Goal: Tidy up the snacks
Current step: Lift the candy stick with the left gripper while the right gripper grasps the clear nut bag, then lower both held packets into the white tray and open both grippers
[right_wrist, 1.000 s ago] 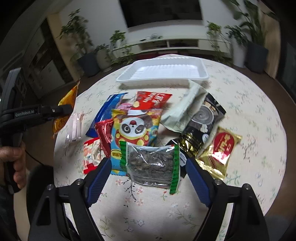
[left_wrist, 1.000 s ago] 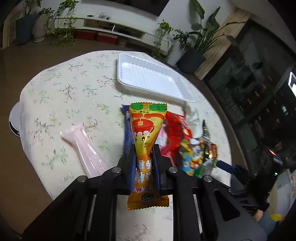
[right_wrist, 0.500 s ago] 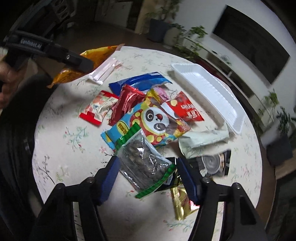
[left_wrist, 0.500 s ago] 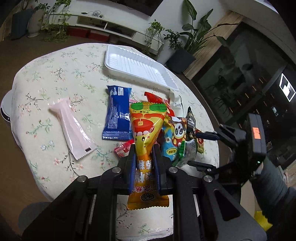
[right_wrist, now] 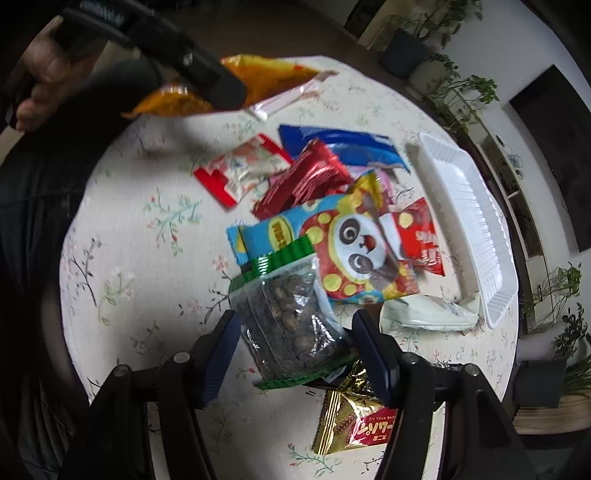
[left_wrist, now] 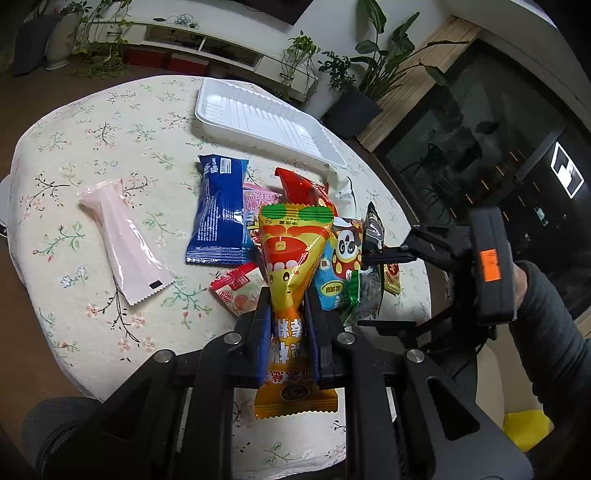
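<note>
- A round bench (left_wrist: 92, 155) under a flowered cloth stands in a living room, with potted plants (left_wrist: 373, 55) and a low white shelf (left_wrist: 177, 33) behind it.
- A white tray (left_wrist: 258, 118) lies at the far side of the bench, its long axis running left to right in the left wrist view; its floor is bare.
- The left claw (left_wrist: 288, 314) is clamped on an orange snack bag (left_wrist: 291, 258), held above the near edge of the bench. The bag's long axis runs along the fingers, its green top seam pointing toward the tray.
- The right claw (right_wrist: 291, 347) stands apart, its fingers on either side of a clear bag of brown nuts (right_wrist: 291, 317) with green seams, which points away from the camera. I cannot tell whether the fingers touch it.
- The nut bag overlaps a panda bag (right_wrist: 351, 247) in the heap of packets at mid-bench.
- A blue packet (left_wrist: 218, 214) lies left of the heap, lengthwise toward the tray.
- A pink packet (left_wrist: 122, 236) lies apart to the left, with open cloth around it.
- A gold packet (right_wrist: 354, 424) lies nearest the right claw.
</note>
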The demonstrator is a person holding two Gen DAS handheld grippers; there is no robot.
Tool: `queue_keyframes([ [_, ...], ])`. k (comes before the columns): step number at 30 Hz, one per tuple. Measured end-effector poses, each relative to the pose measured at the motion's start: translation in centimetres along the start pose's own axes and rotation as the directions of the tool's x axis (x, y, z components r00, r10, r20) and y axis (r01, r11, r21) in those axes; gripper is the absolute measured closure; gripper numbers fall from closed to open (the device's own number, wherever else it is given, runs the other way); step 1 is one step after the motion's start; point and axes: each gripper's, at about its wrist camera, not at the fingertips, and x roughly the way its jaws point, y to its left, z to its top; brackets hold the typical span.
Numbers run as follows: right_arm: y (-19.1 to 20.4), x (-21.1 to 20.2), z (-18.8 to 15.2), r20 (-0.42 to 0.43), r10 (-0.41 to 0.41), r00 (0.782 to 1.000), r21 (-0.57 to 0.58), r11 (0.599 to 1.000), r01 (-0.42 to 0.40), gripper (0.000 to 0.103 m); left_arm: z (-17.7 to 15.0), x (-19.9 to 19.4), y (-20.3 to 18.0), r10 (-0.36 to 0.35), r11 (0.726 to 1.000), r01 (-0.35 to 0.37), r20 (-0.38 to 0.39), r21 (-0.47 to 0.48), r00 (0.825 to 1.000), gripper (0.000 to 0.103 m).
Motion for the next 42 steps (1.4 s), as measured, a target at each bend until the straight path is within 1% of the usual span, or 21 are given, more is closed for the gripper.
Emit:
queue_keyframes([
  [3, -0.1, 0.4, 0.2, -0.016, 0.027, 1.000, 0.005, 1.000, -0.027, 0.040, -0.1, -0.1, 0.1, -0.001, 1.000, 0.001, -0.001, -0.004, 1.000, 0.088],
  [4, -0.1, 0.5, 0.3, -0.023, 0.037, 0.999, 0.013, 0.999, -0.036, 0.045, -0.1, -0.1, 0.2, -0.002, 1.000, 0.002, -0.002, -0.004, 1.000, 0.088],
  [5, -0.2, 0.7, 0.2, -0.030, 0.050, 0.998, 0.022, 0.999, -0.049, 0.052, -0.1, 0.0, 0.3, -0.001, 1.000, 0.001, -0.003, -0.005, 1.000, 0.088],
  [6, -0.2, 0.7, 0.1, -0.031, 0.063, 0.998, 0.028, 0.998, -0.062, 0.055, -0.1, 0.1, 0.4, -0.002, 1.000, 0.002, -0.004, -0.006, 1.000, 0.088],
  [8, -0.1, 0.6, -0.1, -0.024, 0.084, 0.996, 0.037, 0.996, -0.083, 0.066, 0.0, 0.2, 0.4, -0.003, 1.000, 0.003, -0.005, -0.008, 1.000, 0.088],
  [11, 0.0, 0.3, -0.3, -0.009, 0.102, 0.995, 0.066, 0.993, -0.101, 0.073, -0.1, 0.3, 0.3, -0.006, 1.000, 0.006, -0.005, -0.008, 1.000, 0.088],
  [14, -0.3, -0.6, -0.6, 0.039, 0.143, 0.989, 0.124, 0.981, -0.146, 0.080, 0.0, 0.1, 0.3, -0.012, 1.000, 0.012, 0.000, -0.007, 1.000, 0.088],
  [18, -0.4, -1.5, -0.8, 0.096, 0.162, 0.982, 0.179, 0.968, -0.177, 0.081, -0.1, 0.1, 0.5, -0.013, 1.000, 0.013, 0.003, -0.008, 1.000, 0.088],
  [21, -0.9, -2.4, -0.9, 0.158, 0.177, 0.971, 0.235, 0.949, -0.211, 0.081, -0.1, 0.1, 0.5, -0.019, 1.000, 0.019, 0.006, -0.008, 1.000, 0.088],
  [23, -1.4, -3.2, -1.0, 0.215, 0.183, 0.959, 0.280, 0.929, -0.240, 0.081, -0.1, 0.0, 0.5, -0.029, 1.000, 0.029, 0.009, -0.010, 1.000, 0.088],
  [24, -1.7, -3.7, -1.1, 0.254, 0.186, 0.949, 0.310, 0.914, -0.262, 0.081, 0.0, -0.1, 0.6, -0.032, 0.999, 0.032, 0.011, -0.010, 0.999, 0.088],
  [28, -3.0, -4.8, -1.8, 0.384, 0.180, 0.906, 0.410, 0.846, -0.342, 0.081, 1.0, -0.4, 1.1, -0.047, 0.999, 0.048, 0.024, -0.024, 0.999, 0.088],
  [31, -5.4, -5.0, -3.3, 0.467, 0.130, 0.875, 0.516, 0.763, -0.389, 0.081, 2.6, -1.0, 1.6, -0.046, 0.999, 0.047, 0.046, -0.025, 0.998, 0.088],
  [32, -6.7, -5.0, -4.3, 0.494, 0.094, 0.865, 0.569, 0.717, -0.403, 0.081, 3.4, -1.3, 1.8, -0.042, 0.999, 0.043, 0.056, -0.024, 0.998, 0.088],
  [34, -8.7, -5.1, -5.9, 0.518, 0.038, 0.855, 0.639, 0.647, -0.416, 0.081, 5.3, -1.7, 2.1, -0.034, 0.999, 0.035, 0.076, -0.016, 0.997, 0.088],
  [35, -10.3, -5.4, -7.0, 0.521, -0.019, 0.854, 0.689, 0.600, -0.407, 0.081, 6.5, -1.8, 2.4, -0.025, 1.000, 0.026, 0.085, -0.009, 0.996, 0.088],
  [37, -13.1, -5.4, -8.9, 0.508, -0.092, 0.857, 0.765, 0.506, -0.399, 0.081, 9.2, -1.6, 2.9, -0.001, 1.000, 0.001, 0.096, -0.001, 0.995, 0.088],
  [38, -15.1, -5.6, -10.1, 0.481, -0.150, 0.864, 0.811, 0.450, -0.373, 0.081, 10.4, -1.4, 3.0, 0.012, 1.000, -0.013, 0.098, 0.008, 0.995, 0.088],
  [39, -16.1, -5.6, -10.7, 0.454, -0.184, 0.872, 0.839, 0.418, -0.348, 0.081, 11.9, -0.9, 3.1, 0.028, 0.999, -0.030, 0.094, 0.021, 0.995, 0.088],
  [40, -17.5, -5.6, -11.3, 0.422, -0.215, 0.881, 0.868, 0.376, -0.324, 0.081, 13.4, -0.2, 3.0, 0.046, 0.998, -0.050, 0.087, 0.037, 0.995, 0.088],
  [42, -20.3, -5.4, -11.8, 0.386, -0.247, 0.889, 0.901, 0.309, -0.305, 0.081, 16.1, 1.4, 3.0, 0.072, 0.996, -0.076, 0.073, 0.055, 0.995, 0.088],
])
